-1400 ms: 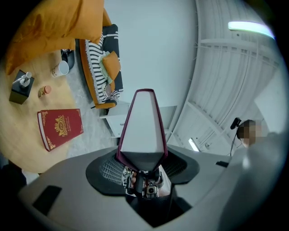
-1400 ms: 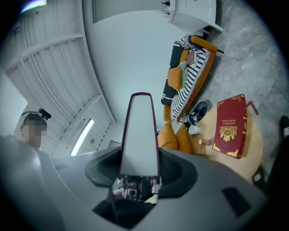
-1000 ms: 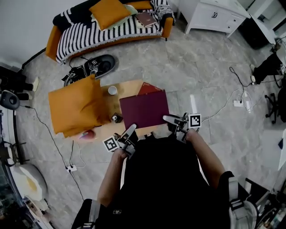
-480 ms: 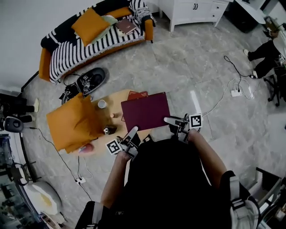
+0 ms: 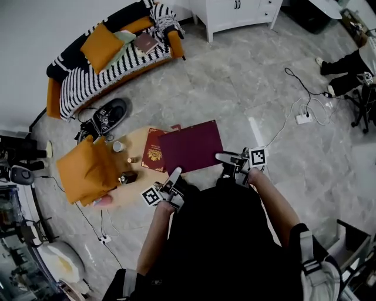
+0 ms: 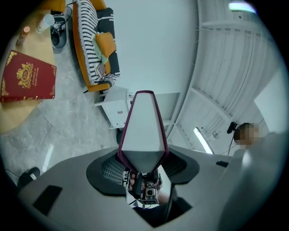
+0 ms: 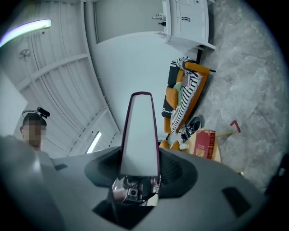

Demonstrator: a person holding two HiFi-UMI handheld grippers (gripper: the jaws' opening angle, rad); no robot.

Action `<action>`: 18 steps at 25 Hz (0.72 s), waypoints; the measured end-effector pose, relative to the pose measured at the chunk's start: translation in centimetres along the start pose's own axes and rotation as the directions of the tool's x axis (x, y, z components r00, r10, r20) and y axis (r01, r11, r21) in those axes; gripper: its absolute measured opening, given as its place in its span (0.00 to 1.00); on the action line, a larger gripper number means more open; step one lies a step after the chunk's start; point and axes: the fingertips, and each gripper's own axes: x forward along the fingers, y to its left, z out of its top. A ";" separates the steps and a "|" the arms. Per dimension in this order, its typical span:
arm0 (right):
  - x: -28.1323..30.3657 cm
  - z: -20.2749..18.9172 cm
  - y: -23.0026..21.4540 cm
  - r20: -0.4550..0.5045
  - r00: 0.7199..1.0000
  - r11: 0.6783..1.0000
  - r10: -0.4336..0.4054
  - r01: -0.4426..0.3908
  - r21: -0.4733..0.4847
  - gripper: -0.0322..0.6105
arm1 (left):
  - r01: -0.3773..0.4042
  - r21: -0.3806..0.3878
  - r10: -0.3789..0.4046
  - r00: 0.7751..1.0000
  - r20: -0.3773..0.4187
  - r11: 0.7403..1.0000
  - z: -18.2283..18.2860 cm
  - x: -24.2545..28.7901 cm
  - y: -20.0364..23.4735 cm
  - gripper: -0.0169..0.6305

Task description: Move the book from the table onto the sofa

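Book, maroon: carried flat, my left hand-held gripper and right hand-held gripper each clamped on a near corner, probably to stop it sagging. Location: above the desk edge, sofa well apart.

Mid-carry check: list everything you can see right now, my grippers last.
maroon book: one, dark maroon, held between both grippers
red book: one, red with gold emblem, flat on table
table: one, light wood, centre left
table cushion: one, orange, table's left end
sofa cushion: one, orange, on sofa
cup: one, white, on table
sofa: one, orange, striped throw, top left
small book: one, brownish, on sofa
cabinet: one, white, top
left gripper: grey, shut on maroon book
right gripper: grey, shut on maroon book
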 end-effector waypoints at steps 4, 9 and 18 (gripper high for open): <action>-3.6 1.7 0.7 -0.016 1.000 1.000 0.015 -0.015 0.003 0.41 | 0.002 -0.020 -0.001 0.999 0.033 1.000 -2.9 2.7 -0.3 0.38; -3.6 4.2 3.2 0.053 0.996 0.996 0.068 -0.064 -0.069 0.43 | 0.071 -0.079 -0.061 0.991 0.121 0.994 -3.3 4.2 -0.9 0.38; -1.6 5.4 4.1 0.176 0.984 0.996 0.024 -0.009 -0.085 0.52 | 0.148 -0.054 -0.129 0.957 0.258 0.987 -2.0 7.2 -2.9 0.38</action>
